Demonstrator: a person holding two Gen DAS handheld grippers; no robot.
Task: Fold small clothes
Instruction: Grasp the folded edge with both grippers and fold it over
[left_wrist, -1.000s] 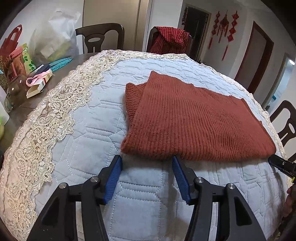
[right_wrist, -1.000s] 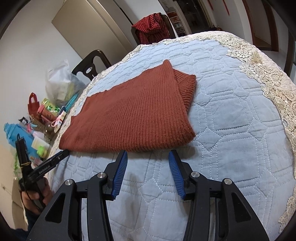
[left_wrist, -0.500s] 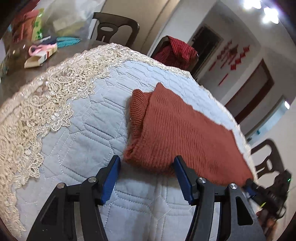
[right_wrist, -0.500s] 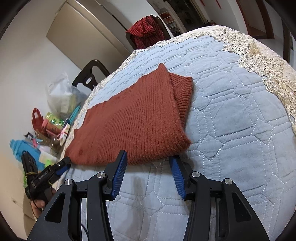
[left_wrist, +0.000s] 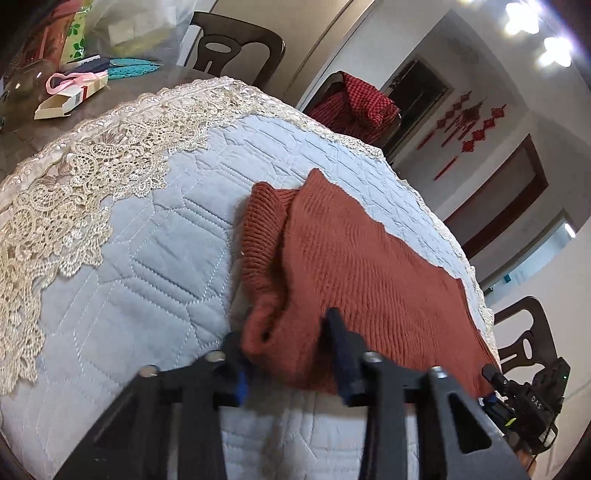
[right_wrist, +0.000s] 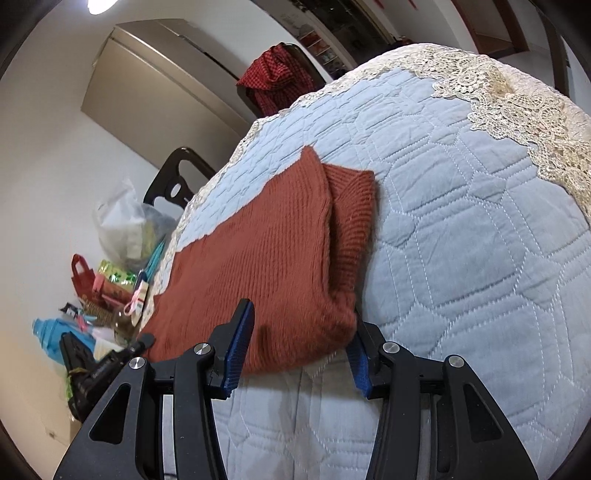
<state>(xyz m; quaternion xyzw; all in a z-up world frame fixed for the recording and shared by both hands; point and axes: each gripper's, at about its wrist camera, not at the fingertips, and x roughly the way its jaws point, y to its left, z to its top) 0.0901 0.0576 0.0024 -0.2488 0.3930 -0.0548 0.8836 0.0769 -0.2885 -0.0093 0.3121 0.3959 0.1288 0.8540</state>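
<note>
Quilted blue cloth (left_wrist: 140, 266) with a lace border covers the table, and the folded rust sweater (left_wrist: 354, 266) lies across its middle, near edge toward me. My left gripper (left_wrist: 288, 350) has just been closing and pinches the sweater's near corner, bunching the knit; my right gripper (right_wrist: 301, 345) stands open astride the opposite near corner, not clamping.

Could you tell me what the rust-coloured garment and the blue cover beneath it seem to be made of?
The rust-coloured garment looks like a chunky rib knit, probably wool or acrylic: raised ribs run along it, with a soft matte surface. The blue cover looks like quilted cotton-type fabric: stitched geometric lines and puffy matte panels. Its cream border appears to be openwork lace.
</note>
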